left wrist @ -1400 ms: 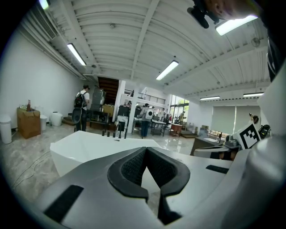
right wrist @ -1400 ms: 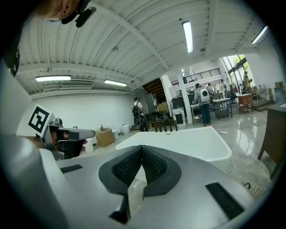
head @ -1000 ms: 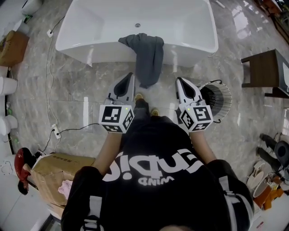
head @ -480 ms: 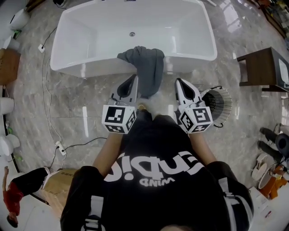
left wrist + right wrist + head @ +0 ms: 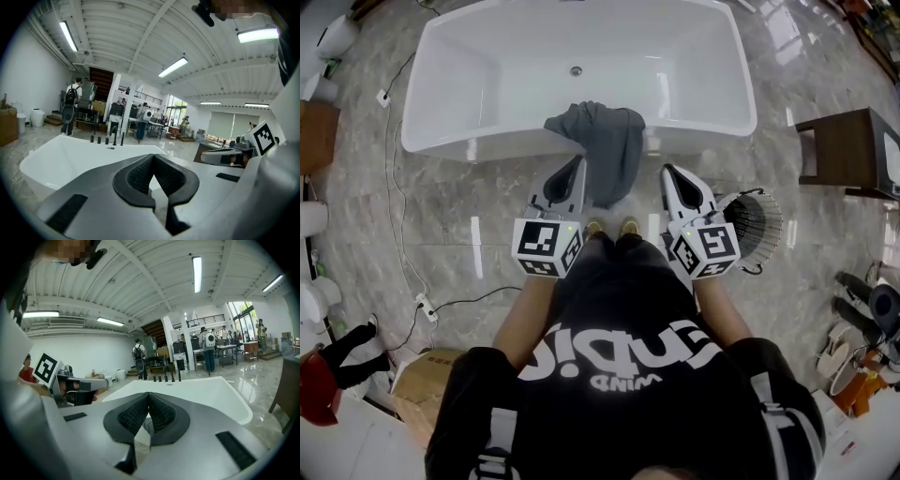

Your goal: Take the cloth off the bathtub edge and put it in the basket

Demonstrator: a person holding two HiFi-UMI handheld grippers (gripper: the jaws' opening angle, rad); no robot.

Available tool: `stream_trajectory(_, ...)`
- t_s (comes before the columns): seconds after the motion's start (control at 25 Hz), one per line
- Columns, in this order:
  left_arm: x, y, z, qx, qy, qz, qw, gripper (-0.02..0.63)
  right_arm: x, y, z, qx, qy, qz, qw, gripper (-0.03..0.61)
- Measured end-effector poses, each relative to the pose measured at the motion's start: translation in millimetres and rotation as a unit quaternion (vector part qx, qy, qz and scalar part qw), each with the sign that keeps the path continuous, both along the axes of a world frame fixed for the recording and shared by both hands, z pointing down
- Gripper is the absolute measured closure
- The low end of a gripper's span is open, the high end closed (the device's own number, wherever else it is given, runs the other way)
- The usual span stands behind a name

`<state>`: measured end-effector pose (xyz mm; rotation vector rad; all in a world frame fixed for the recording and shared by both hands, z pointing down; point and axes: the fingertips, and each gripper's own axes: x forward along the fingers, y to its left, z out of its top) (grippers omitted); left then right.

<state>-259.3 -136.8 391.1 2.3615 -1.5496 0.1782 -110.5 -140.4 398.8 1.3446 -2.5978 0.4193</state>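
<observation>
The cloth is dark grey and lies draped over the near rim of the white bathtub, in the upper middle of the head view. Its bunched top sits on the rim. A long tail hangs down the outer wall toward the marble floor. Its long axis therefore runs from top to bottom of the frame, across the rim and not along it.

The 2 tongs point up the frame at the tub, 1 on each side of that hanging tail. The left tongs have their tip just beside the tail's left edge, level with its lower half. The right tongs stand to the tail's right with a clear strip of tub wall between, so the left pair looks slightly nearer the cloth. Neither touches it.

Both pairs are pressed together at the tips with nothing pinched, as each gripper view shows. Each view has only a small V-shaped gap behind the meeting pads, with the tub visible beyond.

The wire basket stands on the floor at the right of the frame, just beside the right tongs and well apart from the left.

To my eye, either pair must first spread and then move inward to the tail. A pinch by the right pair would leave the shorter carry to the basket.
</observation>
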Motion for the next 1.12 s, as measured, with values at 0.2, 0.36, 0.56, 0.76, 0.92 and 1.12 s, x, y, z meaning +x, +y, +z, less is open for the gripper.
stream_trajectory(0.2,2.7,-26.4,21.1,-0.011,0.0,0.004,0.9999,0.6,-2.0,-23.6,20.1,-0.009,0.001,-0.008,1.0,0.565)
stream_trajectory(0.36,5.1,-51.8,43.3,-0.016,0.005,0.005,0.9998,0.6,-0.9,-44.9,46.2,-0.021,0.0,-0.008,1.0,0.565)
stream_trajectory(0.56,9.3,-81.7,74.1,-0.02,0.008,0.007,0.9997,0.6,0.8,-71.4,77.1,-0.034,-0.002,0.001,0.999,0.565)
stream_trajectory(0.76,16.8,-94.2,91.2,-0.028,0.013,0.018,0.9994,0.598,8.2,-80.5,89.6,-0.043,-0.001,0.011,0.999,0.565)
stream_trajectory(0.92,24.3,-93.9,98.6,-0.045,0.029,0.032,0.998,0.476,15.3,-80.0,90.5,-0.047,0.002,0.013,0.999,0.565)
stream_trajectory(1.12,32.6,-95.3,109.5,-0.066,0.028,0.052,0.9961,0.276,20.7,-82.9,89.7,-0.05,0.002,0.016,0.999,0.565)
